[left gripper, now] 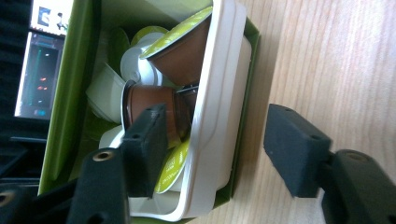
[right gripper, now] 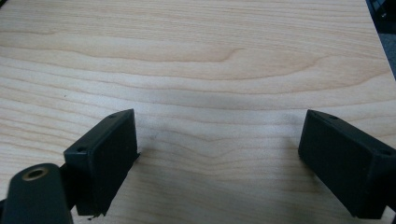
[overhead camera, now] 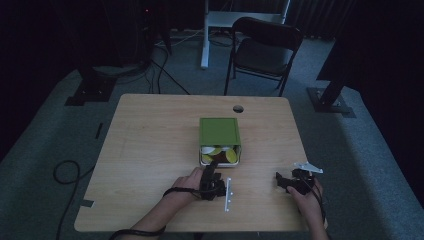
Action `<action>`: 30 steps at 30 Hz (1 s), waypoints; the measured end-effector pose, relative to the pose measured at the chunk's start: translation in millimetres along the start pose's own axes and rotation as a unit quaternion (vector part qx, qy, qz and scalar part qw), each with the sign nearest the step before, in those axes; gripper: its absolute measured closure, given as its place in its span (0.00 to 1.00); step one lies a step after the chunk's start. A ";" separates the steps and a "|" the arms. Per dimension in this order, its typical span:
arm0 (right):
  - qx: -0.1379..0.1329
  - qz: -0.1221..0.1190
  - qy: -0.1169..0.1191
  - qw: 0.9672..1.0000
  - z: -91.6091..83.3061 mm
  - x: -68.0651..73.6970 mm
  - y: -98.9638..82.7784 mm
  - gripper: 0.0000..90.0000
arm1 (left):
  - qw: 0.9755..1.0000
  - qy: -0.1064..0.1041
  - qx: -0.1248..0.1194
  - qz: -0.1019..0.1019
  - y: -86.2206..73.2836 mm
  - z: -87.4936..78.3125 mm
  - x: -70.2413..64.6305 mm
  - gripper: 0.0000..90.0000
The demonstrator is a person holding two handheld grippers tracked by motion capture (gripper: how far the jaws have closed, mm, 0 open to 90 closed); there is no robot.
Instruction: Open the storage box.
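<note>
A green box (overhead camera: 220, 131) lies on its side at the middle of the wooden table (overhead camera: 150, 145), its open end toward the person. A white tray (left gripper: 212, 107) inside it holds several coffee capsules, some brown-bodied (left gripper: 149, 99), some with lime-green lids (left gripper: 180, 32). My left gripper (overhead camera: 214, 166) (left gripper: 215, 126) is at the box's mouth and straddles its side wall. One jaw sits inside the tray against a brown capsule; the other stands outside over the table, a gap away from the wall. My right gripper (overhead camera: 280, 181) (right gripper: 219, 135) rests open over bare wood at the front right.
A round cable hole (overhead camera: 238, 108) sits near the table's far edge. Beyond the table stand a folding chair (overhead camera: 265, 47) and a white desk leg (overhead camera: 205, 35). Cables (overhead camera: 67, 172) loop on the floor at the left.
</note>
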State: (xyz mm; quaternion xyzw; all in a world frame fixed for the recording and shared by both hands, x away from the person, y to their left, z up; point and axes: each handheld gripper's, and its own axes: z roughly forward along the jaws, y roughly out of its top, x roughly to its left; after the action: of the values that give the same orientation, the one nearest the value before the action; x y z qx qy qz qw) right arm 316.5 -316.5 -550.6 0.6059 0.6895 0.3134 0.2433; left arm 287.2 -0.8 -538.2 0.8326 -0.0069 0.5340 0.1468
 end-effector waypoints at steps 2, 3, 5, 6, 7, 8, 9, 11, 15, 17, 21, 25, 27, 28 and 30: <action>0.000 0.000 0.000 1.000 0.0 0.0 0.0 0.12 | 1.000 0.003 0.005 0.001 2.7 2.3 -2.0 0.49; 0.000 0.000 0.000 1.000 0.0 0.1 0.0 0.12 | 1.000 0.001 0.005 -0.001 4.2 3.3 -2.4 0.50; 0.000 -0.001 -0.001 1.000 0.1 0.2 0.0 0.12 | 1.000 0.002 0.007 0.000 6.9 4.9 -3.5 0.52; 0.000 -0.001 -0.001 1.000 0.1 0.3 0.0 0.12 | 1.000 0.001 0.008 0.001 7.9 5.9 -4.3 0.53; 0.000 -0.001 -0.001 1.000 0.1 0.2 0.0 0.12 | 1.000 0.003 0.009 0.004 8.7 6.5 -5.2 0.53; 0.000 0.000 -0.001 1.000 0.0 0.1 0.0 0.12 | 1.000 0.005 0.012 0.008 9.3 7.3 -6.0 0.55; 0.000 0.000 0.000 1.000 0.0 0.0 0.0 0.12 | 1.000 0.004 0.015 0.013 9.7 8.1 -6.6 0.56; 0.000 0.000 0.000 1.000 -0.1 -0.2 -0.1 0.12 | 1.000 0.012 0.016 0.015 10.1 9.5 -8.7 0.59; 0.000 0.000 0.001 1.000 -0.1 -0.4 -0.1 0.12 | 0.999 0.017 0.025 0.014 12.1 13.1 -8.4 0.62; -0.001 0.001 0.001 1.000 -0.2 -0.4 -0.1 0.12 | 0.999 0.021 0.027 0.017 13.2 15.2 -9.6 0.62; -0.001 0.002 0.002 1.000 -0.2 -0.8 -0.1 0.12 | 0.999 0.025 0.036 0.020 14.4 18.6 -10.5 0.62; -0.001 0.001 0.001 1.000 -0.2 -0.6 -0.1 0.12 | 0.998 0.033 0.043 0.022 16.1 21.2 -10.9 0.63; -0.001 0.001 0.001 1.000 -0.2 -0.5 0.0 0.12 | 0.998 0.034 0.044 0.018 17.1 22.9 -9.3 0.69; 0.000 0.001 0.001 1.000 -0.1 -0.4 0.0 0.12 | 0.998 0.035 0.045 0.019 17.7 23.1 -8.8 0.70; 0.000 0.000 0.000 1.000 -0.1 -0.3 -0.1 0.12 | 0.998 0.040 0.045 0.019 18.0 23.2 -8.2 0.74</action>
State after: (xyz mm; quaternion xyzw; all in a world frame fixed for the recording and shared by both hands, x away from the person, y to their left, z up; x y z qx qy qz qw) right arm 316.4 -316.8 -550.6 0.6060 0.6894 0.3137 0.2431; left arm 301.2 -25.1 -550.2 0.8163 0.0071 0.5690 0.0993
